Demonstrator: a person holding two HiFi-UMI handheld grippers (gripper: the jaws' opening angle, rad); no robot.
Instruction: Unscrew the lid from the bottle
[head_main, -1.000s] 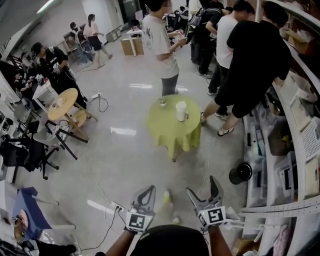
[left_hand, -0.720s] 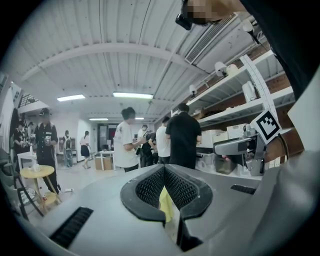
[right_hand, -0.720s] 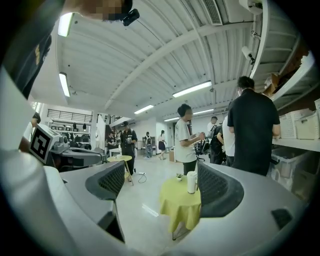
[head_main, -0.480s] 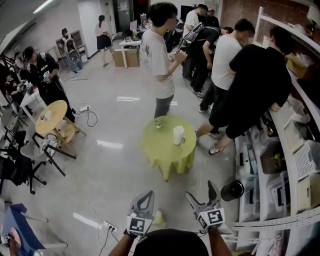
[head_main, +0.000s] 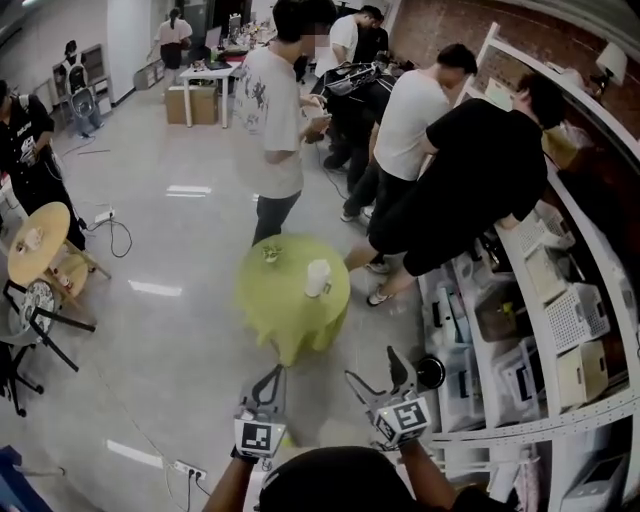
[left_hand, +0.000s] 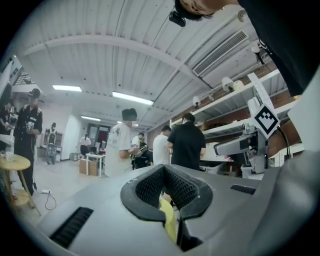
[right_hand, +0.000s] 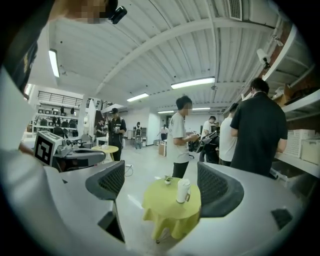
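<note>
A white bottle (head_main: 317, 278) with its lid on stands upright on a small round table under a yellow-green cloth (head_main: 285, 305), a few steps ahead of me. Neither gripper reaches it. My left gripper (head_main: 272, 376) is held level at the bottom of the head view, jaws shut and empty. In the left gripper view (left_hand: 167, 195) only a sliver of the green cloth (left_hand: 169, 222) shows between the pads. My right gripper (head_main: 372, 368) is open and empty. In the right gripper view (right_hand: 162, 187) the bottle (right_hand: 183, 190) and the table (right_hand: 167, 207) are framed between its wide jaws.
A tiny potted plant (head_main: 270, 254) sits at the table's far side. Several people (head_main: 440, 180) stand just behind and to the right of it. Shelving with bins (head_main: 540, 330) runs along the right, with a black round thing (head_main: 431, 372) on the floor. A wooden round table (head_main: 38, 242) stands at the left.
The green table with the bottle has come closer and shifted left in the head view as I walk toward it. Both grippers travel along, left still shut, right still open.
</note>
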